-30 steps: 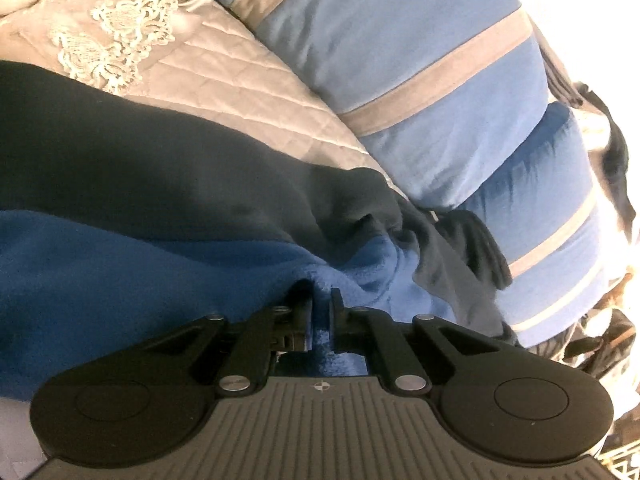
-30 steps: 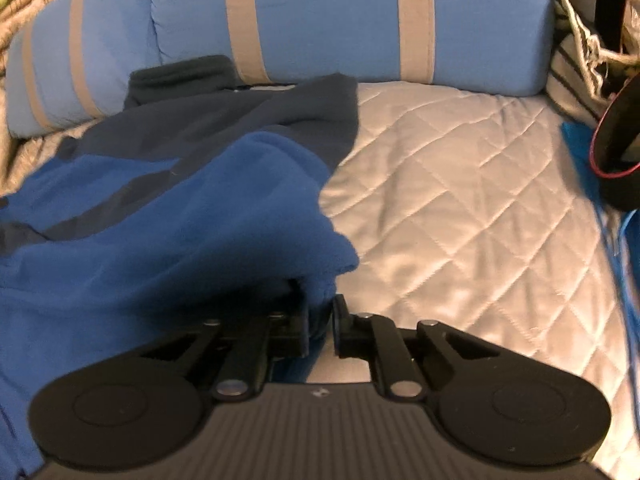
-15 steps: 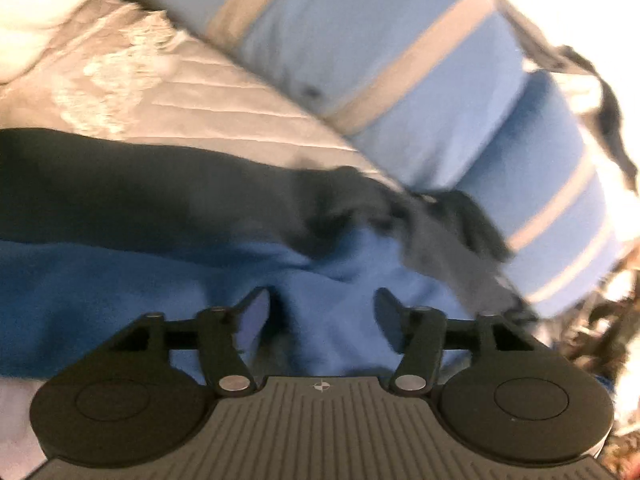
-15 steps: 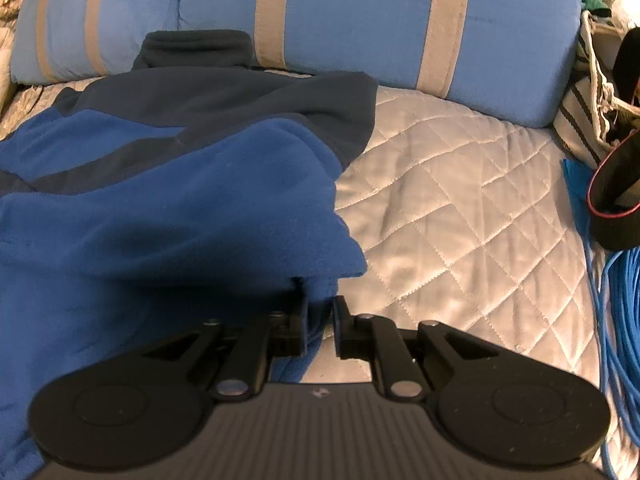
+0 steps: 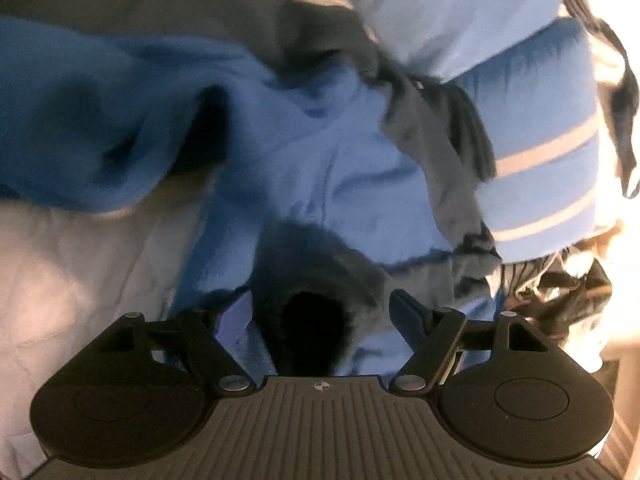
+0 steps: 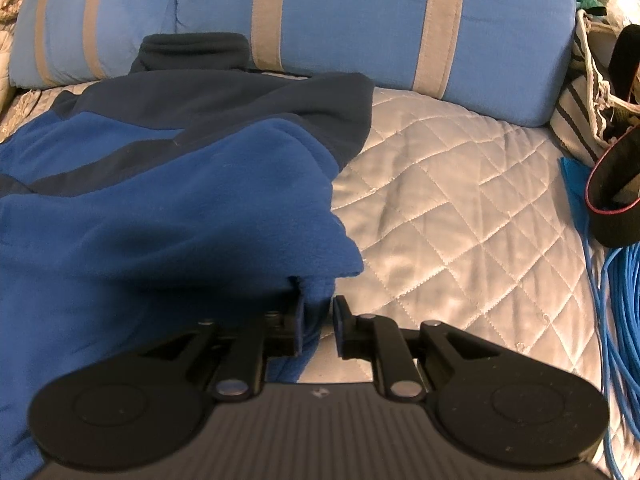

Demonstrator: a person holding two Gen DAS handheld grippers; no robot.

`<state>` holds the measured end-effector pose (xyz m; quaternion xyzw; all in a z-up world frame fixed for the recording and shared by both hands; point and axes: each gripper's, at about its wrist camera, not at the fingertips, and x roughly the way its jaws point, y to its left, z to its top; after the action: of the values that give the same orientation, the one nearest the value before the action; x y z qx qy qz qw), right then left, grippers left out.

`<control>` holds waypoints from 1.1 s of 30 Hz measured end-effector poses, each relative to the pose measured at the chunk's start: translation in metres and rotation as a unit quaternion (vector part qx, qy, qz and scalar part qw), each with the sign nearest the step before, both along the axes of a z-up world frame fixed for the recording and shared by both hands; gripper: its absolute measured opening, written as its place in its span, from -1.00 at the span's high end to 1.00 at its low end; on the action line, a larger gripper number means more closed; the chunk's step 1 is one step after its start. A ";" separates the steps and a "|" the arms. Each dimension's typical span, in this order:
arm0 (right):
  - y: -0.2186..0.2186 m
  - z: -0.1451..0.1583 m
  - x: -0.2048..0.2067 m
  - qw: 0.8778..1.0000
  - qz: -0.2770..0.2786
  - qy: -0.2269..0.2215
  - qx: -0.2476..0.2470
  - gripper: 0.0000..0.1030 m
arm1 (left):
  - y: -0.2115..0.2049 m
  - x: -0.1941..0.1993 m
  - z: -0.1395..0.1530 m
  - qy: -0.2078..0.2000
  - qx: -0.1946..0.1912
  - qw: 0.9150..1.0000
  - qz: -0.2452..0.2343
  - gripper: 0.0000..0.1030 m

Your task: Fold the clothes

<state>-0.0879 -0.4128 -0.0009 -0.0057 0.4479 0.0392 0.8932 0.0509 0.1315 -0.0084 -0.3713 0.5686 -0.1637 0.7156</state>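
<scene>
A blue fleece top (image 6: 200, 208) with navy shoulders and collar lies spread on the quilted bedcover (image 6: 460, 208). My right gripper (image 6: 317, 316) is shut on a folded blue edge at the garment's right side, low over the quilt. In the left wrist view the fleece (image 5: 320, 152) is rumpled, and its dark navy sleeve cuff (image 5: 316, 264) gapes toward the camera. My left gripper (image 5: 322, 308) is open wide, with one finger on either side of that cuff and neither pressing on it.
Blue pillows with tan stripes (image 6: 352, 12) line the far edge of the bed, and one pillow (image 5: 536, 92) shows in the left view. At the right sit a striped bag (image 6: 580, 120), a black red-rimmed item (image 6: 616, 208) and blue cable (image 6: 616, 320).
My left gripper let go of the blue fleece, opened wide and drew back toward the sleeve cuff. My right gripper kept its hold and lowered the fold toward the quilt.
</scene>
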 end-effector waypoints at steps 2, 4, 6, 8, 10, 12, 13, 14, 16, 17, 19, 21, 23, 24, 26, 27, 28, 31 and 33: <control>0.000 0.000 0.000 1.000 0.001 -0.001 -0.002 0.55 | 0.002 -0.002 -0.005 0.009 -0.002 1.000 0.008 -0.44; 0.000 -0.001 0.000 1.000 0.001 -0.001 -0.002 0.55 | 0.003 -0.004 -0.006 0.010 -0.002 1.000 0.010 -0.44; 0.000 -0.001 0.000 1.000 0.001 -0.001 -0.002 0.54 | 0.003 -0.004 -0.004 0.008 -0.006 1.000 0.014 -0.41; 0.000 -0.001 0.000 1.000 0.001 -0.002 -0.001 0.53 | 0.002 -0.006 -0.006 0.004 -0.014 1.000 0.021 -0.05; 0.001 -0.002 0.000 1.000 0.000 -0.002 -0.002 0.52 | 0.001 -0.007 -0.005 -0.004 -0.015 1.000 0.017 0.57; 0.001 -0.002 0.000 1.000 0.001 -0.003 -0.003 0.51 | 0.001 -0.008 0.000 -0.018 -0.003 1.000 0.015 0.70; 0.001 -0.002 -0.001 1.000 0.001 -0.003 -0.005 0.50 | 0.001 -0.008 0.003 -0.026 0.003 1.000 0.013 0.71; 0.002 -0.002 -0.001 1.000 0.002 -0.003 -0.005 0.50 | 0.000 -0.009 0.006 -0.033 0.009 0.999 0.012 0.73; 0.002 -0.002 -0.001 1.000 0.002 -0.003 -0.006 0.49 | 0.001 -0.009 0.012 -0.048 0.018 0.999 0.011 0.75; 0.002 -0.002 -0.001 1.000 0.003 -0.003 -0.006 0.49 | 0.002 -0.010 0.016 -0.053 0.022 0.998 0.010 0.75; 0.002 -0.002 -0.001 1.000 0.003 -0.003 -0.007 0.49 | 0.004 -0.009 0.021 -0.056 0.029 0.998 0.009 0.75; 0.003 -0.002 -0.001 1.000 0.004 -0.003 -0.009 0.49 | 0.006 -0.010 0.025 -0.058 0.038 0.998 0.007 0.75; 0.003 -0.002 -0.002 1.000 0.005 -0.004 -0.009 0.49 | 0.007 -0.010 0.027 -0.058 0.048 0.997 0.004 0.75; 0.003 -0.003 -0.002 1.000 0.005 -0.004 -0.009 0.49 | 0.008 -0.010 0.028 -0.058 0.053 0.997 0.003 0.75; 0.003 -0.003 -0.002 1.000 0.005 -0.005 -0.009 0.49 | 0.009 -0.010 0.029 -0.057 0.065 0.996 0.003 0.75; 0.003 -0.003 -0.002 1.000 0.005 -0.005 -0.010 0.49 | 0.010 -0.010 0.030 -0.057 0.071 0.996 0.006 0.75; 0.003 -0.003 -0.002 1.000 0.005 -0.006 -0.011 0.49 | 0.009 -0.010 0.031 -0.057 0.076 0.995 0.006 0.75; 0.004 -0.004 -0.002 1.000 0.005 -0.006 -0.014 0.46 | 0.007 -0.009 0.033 -0.059 0.090 0.994 0.002 0.74; 0.004 -0.003 -0.003 1.000 0.003 -0.007 -0.015 0.28 | 0.005 -0.007 0.037 -0.062 0.101 0.993 -0.003 0.63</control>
<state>-0.0904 -0.4089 -0.0043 -0.0212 0.4426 0.0353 0.8958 0.0438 0.1362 0.0282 -0.2844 0.5378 -0.1304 0.7829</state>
